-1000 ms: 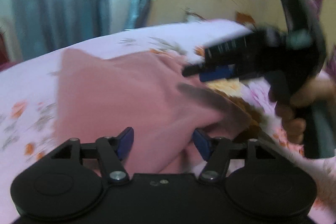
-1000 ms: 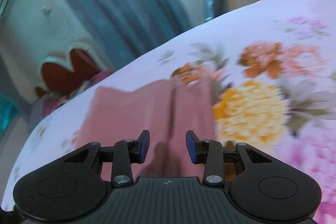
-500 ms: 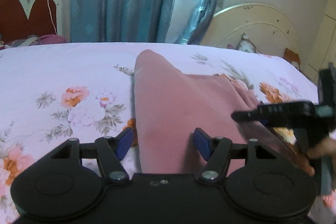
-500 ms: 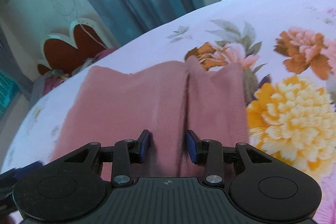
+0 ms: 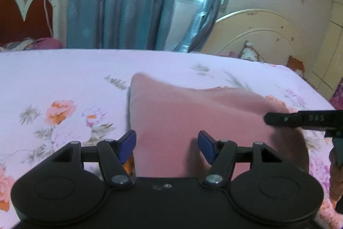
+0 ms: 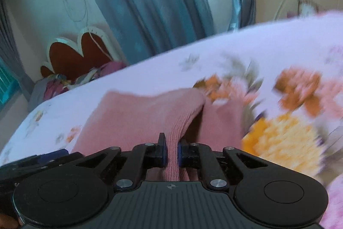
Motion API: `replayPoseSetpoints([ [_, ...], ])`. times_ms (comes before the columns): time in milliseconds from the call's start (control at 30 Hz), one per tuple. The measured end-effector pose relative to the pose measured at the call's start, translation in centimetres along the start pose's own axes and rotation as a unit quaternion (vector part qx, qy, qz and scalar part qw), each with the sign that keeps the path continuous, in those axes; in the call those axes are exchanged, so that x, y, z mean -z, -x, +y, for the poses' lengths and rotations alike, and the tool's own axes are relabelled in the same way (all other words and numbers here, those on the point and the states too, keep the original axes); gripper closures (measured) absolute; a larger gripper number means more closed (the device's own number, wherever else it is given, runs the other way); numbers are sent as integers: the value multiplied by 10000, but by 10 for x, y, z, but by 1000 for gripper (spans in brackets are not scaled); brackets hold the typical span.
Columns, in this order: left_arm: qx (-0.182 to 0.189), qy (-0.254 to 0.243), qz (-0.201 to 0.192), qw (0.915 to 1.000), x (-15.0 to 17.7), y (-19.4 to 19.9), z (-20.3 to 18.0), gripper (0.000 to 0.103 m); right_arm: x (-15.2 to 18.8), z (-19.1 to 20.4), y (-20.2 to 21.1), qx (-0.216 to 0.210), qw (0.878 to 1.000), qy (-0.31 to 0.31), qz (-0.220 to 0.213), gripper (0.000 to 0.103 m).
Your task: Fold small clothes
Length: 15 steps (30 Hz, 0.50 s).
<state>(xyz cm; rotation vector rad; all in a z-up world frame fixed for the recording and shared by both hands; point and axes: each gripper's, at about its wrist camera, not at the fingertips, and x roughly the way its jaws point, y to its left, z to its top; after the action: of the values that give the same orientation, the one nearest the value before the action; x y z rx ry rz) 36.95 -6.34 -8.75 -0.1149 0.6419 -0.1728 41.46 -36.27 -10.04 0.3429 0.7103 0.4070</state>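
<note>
Bed [image 5: 64, 70] in a lilac floral sheet, pink garment [image 5: 193, 117] spread across its middle.

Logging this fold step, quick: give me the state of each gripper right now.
Left gripper: open, jaws spread over the pink garment, gripping nothing.
Right gripper: closed, pinching a fold of the pink garment.

Both tongs, left [image 5: 166, 145] and right [image 6: 171, 153], are matte black plastic with blue pads [image 5: 127, 144], silver screws [image 5: 120, 179], round side discs.
</note>
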Motion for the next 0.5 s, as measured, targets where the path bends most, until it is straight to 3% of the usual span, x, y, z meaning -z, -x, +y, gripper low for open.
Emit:
replayPoseSetpoints([
  [200, -29, -277, 271, 9992, 18, -11, -15, 39, 20, -41, -8, 508, 9951, -601, 591, 93],
  [333, -15, -111, 379, 9992, 19, -13, -7, 38, 22, -43, 15, 186, 9941, -966, 452, 93],
  [367, 4, -92, 393, 9992, 18, -11, -6, 38, 24, -43, 23, 106, 9944, -961, 426, 90],
  [433, 2, -160, 374, 9992, 18, -5, -4, 38, 33, -42, 42, -98, 9941, -995, 420, 73],
  [467, 3, -200, 365, 9991, 19, -2, -5, 38, 34, -37, 48, -115, 9943, -980, 407, 57],
  [500, 20, -234, 366, 9991, 21, 1, -3, 37, 38, -35, 55, -110, 9948, -926, 399, 53],
])
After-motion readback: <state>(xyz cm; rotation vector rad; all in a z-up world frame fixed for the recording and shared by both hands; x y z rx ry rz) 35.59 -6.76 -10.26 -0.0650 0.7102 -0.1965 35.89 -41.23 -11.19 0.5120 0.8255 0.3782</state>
